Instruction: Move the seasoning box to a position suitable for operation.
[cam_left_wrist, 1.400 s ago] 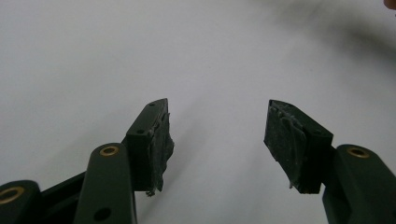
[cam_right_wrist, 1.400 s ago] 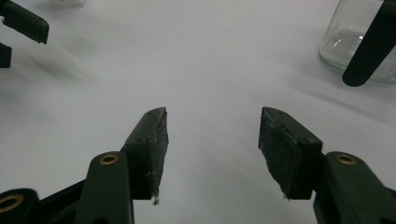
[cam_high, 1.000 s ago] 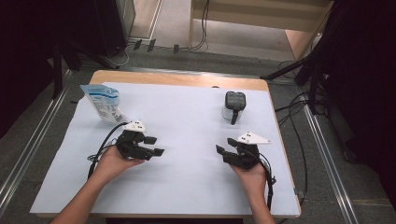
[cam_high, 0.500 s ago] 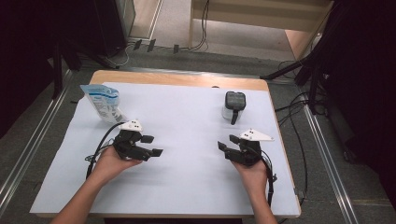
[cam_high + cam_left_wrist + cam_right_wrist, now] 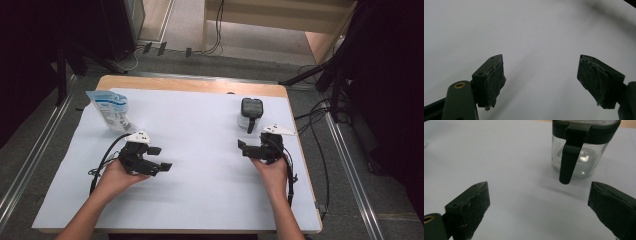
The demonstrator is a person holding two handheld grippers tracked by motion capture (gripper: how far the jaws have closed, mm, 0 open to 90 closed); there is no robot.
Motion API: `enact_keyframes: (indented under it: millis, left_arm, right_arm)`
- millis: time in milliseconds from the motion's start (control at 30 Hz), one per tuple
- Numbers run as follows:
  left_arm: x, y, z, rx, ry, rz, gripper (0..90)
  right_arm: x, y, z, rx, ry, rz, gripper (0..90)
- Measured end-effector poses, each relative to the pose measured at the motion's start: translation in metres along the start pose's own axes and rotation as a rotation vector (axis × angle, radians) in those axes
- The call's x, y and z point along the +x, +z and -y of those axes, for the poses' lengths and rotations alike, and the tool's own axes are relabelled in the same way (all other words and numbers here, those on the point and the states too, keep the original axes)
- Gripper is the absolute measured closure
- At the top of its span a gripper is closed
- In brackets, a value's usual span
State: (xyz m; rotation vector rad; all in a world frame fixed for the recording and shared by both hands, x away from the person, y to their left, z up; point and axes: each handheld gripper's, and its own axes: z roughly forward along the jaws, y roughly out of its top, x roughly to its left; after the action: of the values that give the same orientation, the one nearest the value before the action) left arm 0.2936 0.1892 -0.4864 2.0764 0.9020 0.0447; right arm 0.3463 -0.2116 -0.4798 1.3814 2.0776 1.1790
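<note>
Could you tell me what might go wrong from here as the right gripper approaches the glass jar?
1. The glass jar has a dark handle hanging toward the right gripper; its jaws, which have just been opening and hold nothing, might catch the handle and tip the jar.
2. The jar stands near the table's far right edge, so a push could send it off.
3. The trailing cable might snag.

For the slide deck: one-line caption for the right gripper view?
Right gripper, fingers open and empty, facing a black-lidded glass jar on the white table cover.
</note>
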Motion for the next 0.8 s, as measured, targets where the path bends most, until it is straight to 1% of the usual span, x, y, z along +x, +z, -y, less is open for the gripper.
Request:
enact_keyframes:
  millis: [33,67,100,167,200,233,267,333,433,467,533,633,667,733,800]
  left_arm:
    - [0.000,-0.001,0.000,-0.001,-0.005,-0.006,21.2]
    - [0.000,-0.001,0.000,-0.001,-0.005,-0.006,20.6]
    - [0.001,-0.001,0.001,-0.003,-0.007,-0.001,20.6]
    - [0.001,-0.001,0.001,-0.004,-0.009,0.002,20.3]
    - [0.000,-0.002,0.001,0.000,-0.006,0.008,20.2]
    - [0.000,-0.002,0.001,0.000,-0.006,0.008,19.2]
    - [0.000,-0.002,0.001,0.002,-0.001,0.014,19.2]
    - [-0.001,-0.002,0.001,0.003,-0.001,0.012,18.9]
    - [-0.002,-0.003,0.001,0.003,-0.001,0.013,18.9]
    - [-0.001,-0.003,0.001,0.000,-0.002,0.016,18.9]
    - [-0.001,-0.004,0.002,-0.001,0.000,0.012,19.0]
    - [-0.001,-0.006,0.003,0.001,-0.001,0.006,19.1]
    - [-0.001,-0.006,0.004,-0.002,-0.008,0.001,19.2]
    - [-0.001,-0.007,0.004,-0.001,-0.005,0.001,19.2]
    - [-0.001,-0.008,0.005,-0.002,-0.011,0.002,19.2]
  right_arm:
    - [-0.002,0.004,-0.003,-0.003,0.002,0.015,2.9]
    - [-0.002,0.004,-0.003,-0.003,0.002,0.015,2.9]
    - [-0.004,0.007,-0.004,-0.019,0.015,0.026,2.6]
    - [-0.006,0.009,-0.006,-0.011,0.012,0.035,1.1]
    - [-0.009,0.013,-0.010,0.005,0.017,0.057,0.4]
    - [-0.009,0.013,-0.010,0.005,0.017,0.057,0.4]
    - [-0.011,0.015,-0.013,0.002,0.021,0.064,0.4]
    - [-0.015,0.019,-0.018,-0.002,0.029,0.073,0.4]
    - [-0.021,0.027,-0.025,-0.006,0.041,0.084,0.4]
    - [-0.024,0.032,-0.029,-0.002,0.045,0.094,0.4]
    - [-0.025,0.034,-0.032,-0.002,0.043,0.104,0.4]
    - [-0.031,0.041,-0.040,-0.011,0.061,0.118,0.5]
    - [-0.033,0.042,-0.042,-0.016,0.066,0.122,0.7]
    - [-0.036,0.046,-0.046,-0.014,0.071,0.127,0.7]
    - [-0.037,0.048,-0.048,-0.011,0.069,0.134,0.7]
